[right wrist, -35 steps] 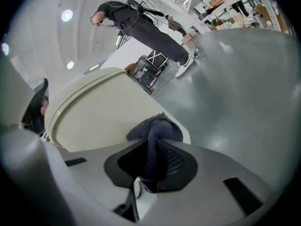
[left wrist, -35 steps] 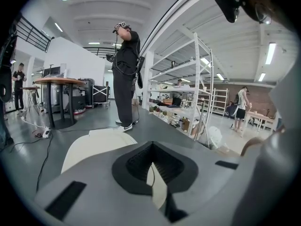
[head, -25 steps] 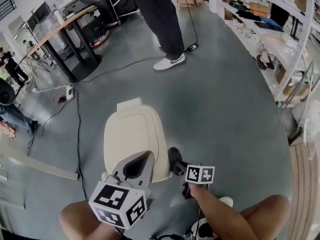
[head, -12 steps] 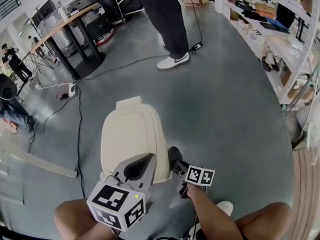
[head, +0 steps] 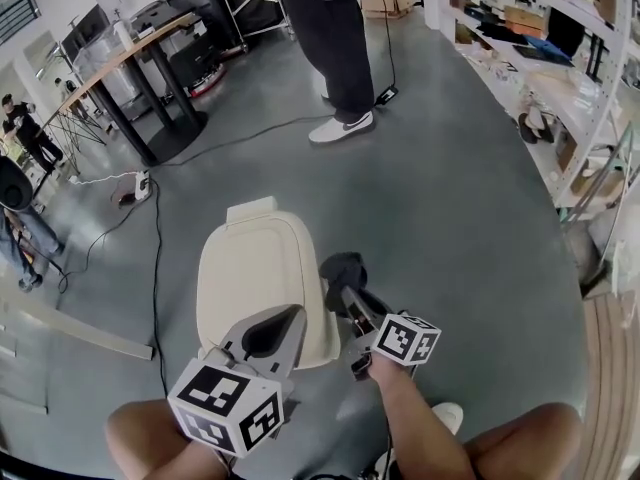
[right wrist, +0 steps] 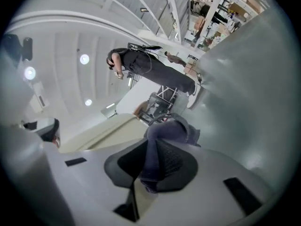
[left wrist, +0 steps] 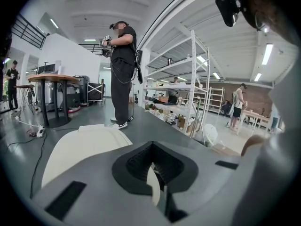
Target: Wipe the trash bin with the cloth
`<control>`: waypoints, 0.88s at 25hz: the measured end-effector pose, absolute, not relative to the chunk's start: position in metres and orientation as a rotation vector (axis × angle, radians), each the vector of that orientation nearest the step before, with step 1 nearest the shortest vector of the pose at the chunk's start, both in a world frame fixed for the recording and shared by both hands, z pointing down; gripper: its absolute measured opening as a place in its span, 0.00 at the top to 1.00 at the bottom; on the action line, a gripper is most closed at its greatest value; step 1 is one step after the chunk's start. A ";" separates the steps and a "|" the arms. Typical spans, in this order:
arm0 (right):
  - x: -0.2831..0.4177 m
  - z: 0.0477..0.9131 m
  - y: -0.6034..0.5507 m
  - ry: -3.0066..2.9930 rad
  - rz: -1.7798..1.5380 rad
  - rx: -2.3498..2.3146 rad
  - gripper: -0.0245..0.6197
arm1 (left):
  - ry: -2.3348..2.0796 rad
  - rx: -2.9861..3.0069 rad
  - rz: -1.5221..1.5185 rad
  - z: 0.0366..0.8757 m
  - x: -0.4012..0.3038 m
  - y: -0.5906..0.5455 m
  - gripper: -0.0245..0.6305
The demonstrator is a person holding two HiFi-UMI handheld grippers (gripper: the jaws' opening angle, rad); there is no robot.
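Observation:
The trash bin [head: 262, 278] is cream-coloured with its lid down, and it stands on the grey floor just in front of me. My right gripper [head: 345, 290] is shut on a dark cloth [head: 343, 266], which hangs against the right edge of the lid. The right gripper view shows the cloth [right wrist: 164, 142] pinched between the pads, with the bin [right wrist: 101, 133] just to the left. My left gripper [head: 278, 328] hovers over the near end of the lid, jaws together with nothing between them. The lid [left wrist: 82, 145] fills the lower left of the left gripper view.
A person in dark trousers and white shoes [head: 340, 126] stands beyond the bin. A black cable [head: 155, 258] runs along the floor to the left of the bin. A round table [head: 130, 53] stands at the far left and shelving [head: 545, 68] at the right. My knees are at the bottom edge.
My right gripper has lifted and moved forward and left with the cloth, from beside the bin's near right corner up to the lid's right edge. The left gripper has barely moved.

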State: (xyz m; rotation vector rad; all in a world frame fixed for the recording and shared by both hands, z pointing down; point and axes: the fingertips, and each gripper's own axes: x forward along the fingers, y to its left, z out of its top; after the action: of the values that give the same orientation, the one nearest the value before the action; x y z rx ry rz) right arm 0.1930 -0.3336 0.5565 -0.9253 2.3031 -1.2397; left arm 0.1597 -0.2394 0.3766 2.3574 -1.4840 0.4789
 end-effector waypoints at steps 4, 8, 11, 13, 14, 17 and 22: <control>0.190 0.503 -0.335 2.295 -1.137 -0.804 0.88 | -1.485 2.358 0.473 0.376 0.160 -0.240 0.96; 0.180 0.482 -0.332 2.343 -1.088 -0.747 0.88 | -1.477 2.364 0.475 0.376 0.160 -0.239 0.96; 0.174 0.484 -0.333 2.373 -1.100 -0.748 0.88 | -1.477 2.360 0.474 0.378 0.159 -0.239 0.96; 0.172 0.487 -0.335 2.386 -1.110 -0.758 0.88 | -1.478 2.360 0.474 0.377 0.160 -0.239 0.96; 0.171 0.488 -0.336 2.390 -1.115 -0.764 0.88 | -1.478 2.361 0.475 0.377 0.160 -0.239 0.96; 0.170 0.495 -0.339 2.409 -1.125 -0.777 0.88 | -1.475 2.360 0.477 0.377 0.162 -0.240 0.96; 0.165 0.513 -0.343 2.445 -1.152 -0.810 0.88 | -1.467 2.361 0.491 0.382 0.163 -0.240 0.96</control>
State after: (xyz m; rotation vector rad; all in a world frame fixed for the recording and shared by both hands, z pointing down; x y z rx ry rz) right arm 0.1649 -0.3427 0.5135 -0.8104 2.4450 -1.1523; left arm 0.1628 -0.2404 0.3818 2.3607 -1.4671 0.4906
